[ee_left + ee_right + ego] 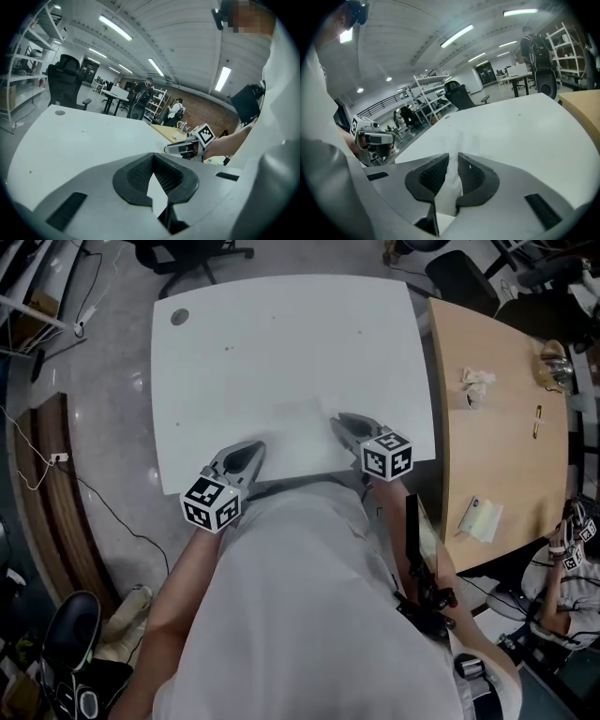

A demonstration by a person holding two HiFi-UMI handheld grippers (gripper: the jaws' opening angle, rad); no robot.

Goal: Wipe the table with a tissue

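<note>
A white tissue (450,182) is pinched between the pads of my right gripper (453,158) and trails forward onto the white table (281,343). In the head view the right gripper (340,421) hangs over the table's near edge, right of centre. The tissue is hard to pick out there against the white top. My left gripper (256,447) hovers over the near edge to the left, jaws together at the tips and holding nothing. In the left gripper view its pads (136,176) meet at the far end, and only the table shows behind them.
A wooden table (497,427) adjoins on the right, with a crumpled tissue (475,381), a pale packet (481,518) and a metal object (555,362) on it. Another person (562,587) sits at lower right. An office chair (187,259) stands beyond the far edge.
</note>
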